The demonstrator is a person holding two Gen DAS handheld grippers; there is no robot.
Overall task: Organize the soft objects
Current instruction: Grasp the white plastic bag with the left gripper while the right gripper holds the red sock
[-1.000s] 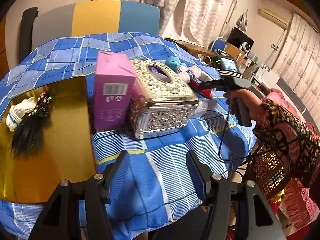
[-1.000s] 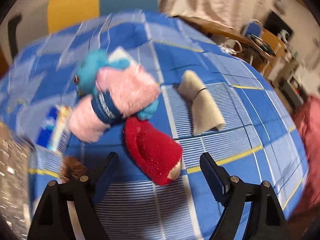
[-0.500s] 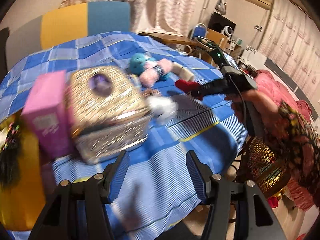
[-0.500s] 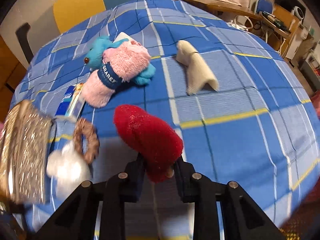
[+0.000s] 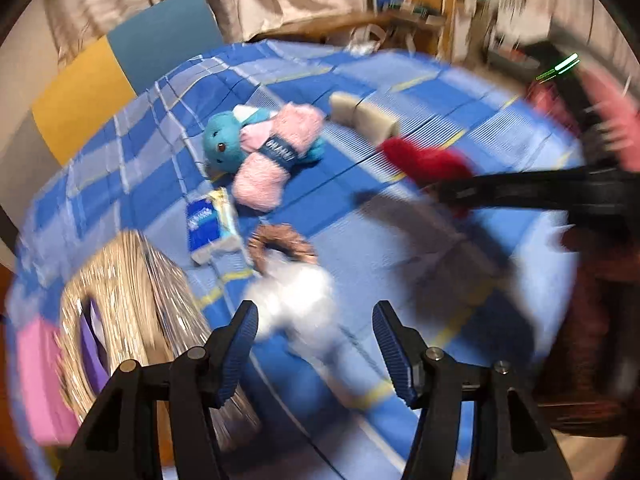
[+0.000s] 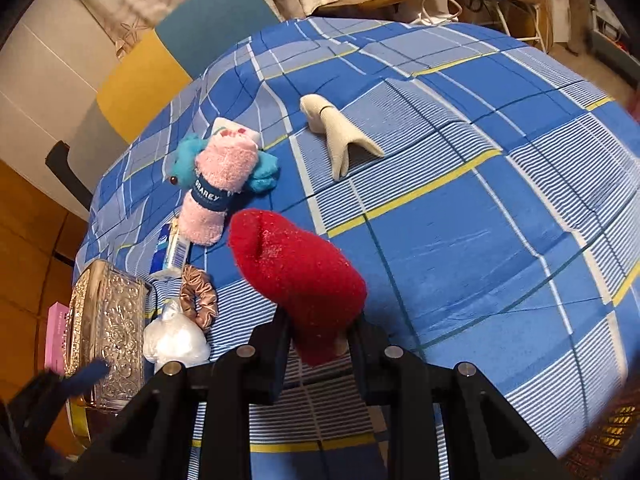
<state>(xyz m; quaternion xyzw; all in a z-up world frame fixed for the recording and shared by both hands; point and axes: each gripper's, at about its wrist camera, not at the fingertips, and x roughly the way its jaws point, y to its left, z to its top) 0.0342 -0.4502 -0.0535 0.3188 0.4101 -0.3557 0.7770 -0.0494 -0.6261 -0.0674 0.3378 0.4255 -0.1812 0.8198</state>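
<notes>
while the right gripper (image 6: pixel 318 330) is clamped on the red fuzzy sock (image 6: pixel 296 276) and has it lifted clear of the blue checked tablecloth (image 6: pixel 500 240), pretty much everything else is still lying loose, so i'd call this early days. the left gripper (image 5: pixel 314 346) has its jaws apart and easing a bit wider, hanging over the white fluffy ball (image 5: pixel 296 300), which sits between the fingers in that blurry view but isn't pinched as far as i can tell. left on the cloth: the pink rolled towel (image 6: pixel 218 192) lying across the blue plush toy (image 6: pixel 188 160), the cream sock (image 6: pixel 340 140) off on its own further back, the brown scrunchie (image 6: pixel 198 298) touching the white ball, and a small tissue pack (image 6: pixel 172 252) just beside the gold tissue box (image 6: pixel 106 328). no sorted pile visible in either view, so my guess is one item in hand, the rest to go.
</notes>
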